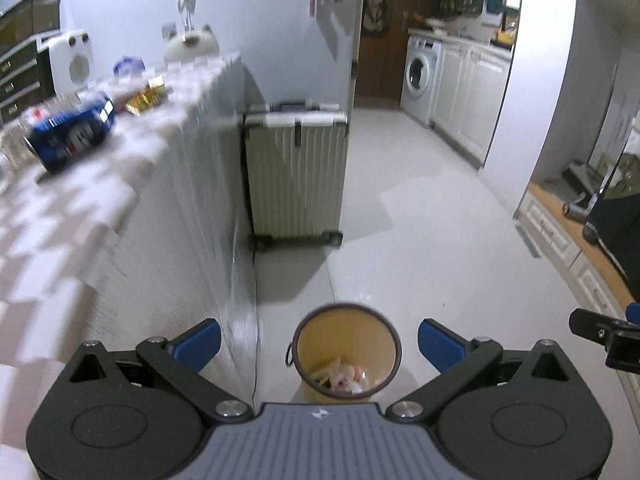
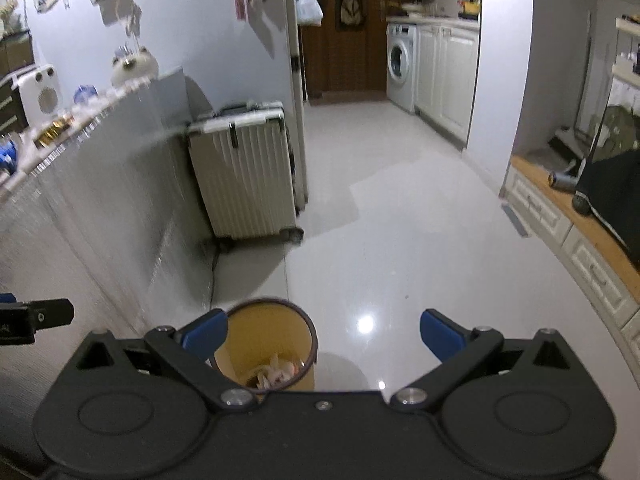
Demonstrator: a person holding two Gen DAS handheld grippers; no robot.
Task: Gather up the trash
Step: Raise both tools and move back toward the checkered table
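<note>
The left claw [image 1: 319, 344] hangs over the floor with its blue fingers [image 1: 198, 345] spread wide and nothing between them. Directly below the gap stands a yellow trash bin [image 1: 346, 354] with a dark rim, on the pale tiled floor [image 1: 420, 240] just beside the foot of the table's draped side. Crumpled white and pinkish scraps [image 1: 342, 378] lie at the bin's bottom.

The right claw [image 2: 323, 338] is likewise spread and empty; in its view the bin [image 2: 266, 350] sits under its left finger, partly hidden by it.

On the table [image 1: 80, 208], covered with a checked cloth, a blue drink can [image 1: 70, 136] lies on its side near the far left part of the top, blurred. Just beyond it, closer to the table's front edge, sits a gold-coloured wrapper or box [image 1: 146, 96]; which, I cannot tell. At the far end stand a white appliance with a round grille [image 1: 72, 60] and a white rounded ornament [image 1: 192, 42].

A ribbed pale suitcase [image 1: 296, 176] stands upright on the floor against the table's far end. Farther off, a washing machine [image 1: 420, 74] sits in a row of white cabinets.
</note>
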